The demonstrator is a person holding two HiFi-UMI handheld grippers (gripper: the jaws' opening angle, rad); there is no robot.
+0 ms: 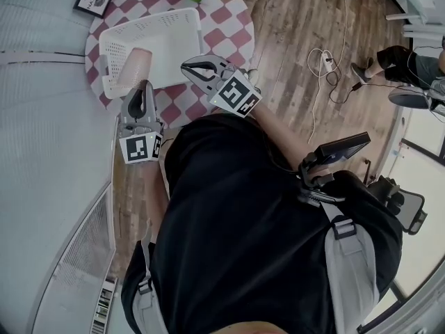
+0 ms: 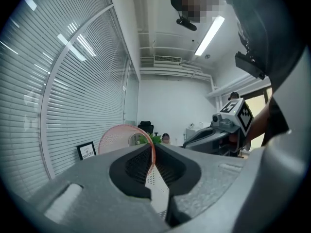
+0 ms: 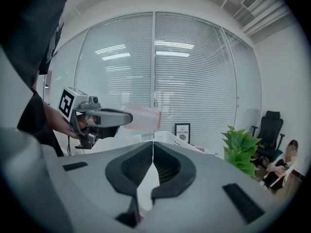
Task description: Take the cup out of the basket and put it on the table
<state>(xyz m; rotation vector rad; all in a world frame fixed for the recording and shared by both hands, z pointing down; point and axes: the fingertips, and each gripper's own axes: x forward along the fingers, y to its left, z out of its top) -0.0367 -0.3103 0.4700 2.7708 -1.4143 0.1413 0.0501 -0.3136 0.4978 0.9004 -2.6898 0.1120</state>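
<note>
While the cup (image 1: 133,67) hangs over the basket (image 1: 174,21):
Left gripper (image 1: 144,85): pinching the cup's rim.
Right gripper (image 1: 189,64): pressed together, empty.
Advice: carry the cup toward the basket's five o'clock and set it upright on bare table (image 1: 233,26).

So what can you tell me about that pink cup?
The cup is pale pink and see-through, plastic by the look, plain and slightly tapered, with no handle showing. It hangs in the air over one end of the white basket, tipped onto its side. The left tool pinches its thin wall between closed jaws. Nothing else touches it.
</note>
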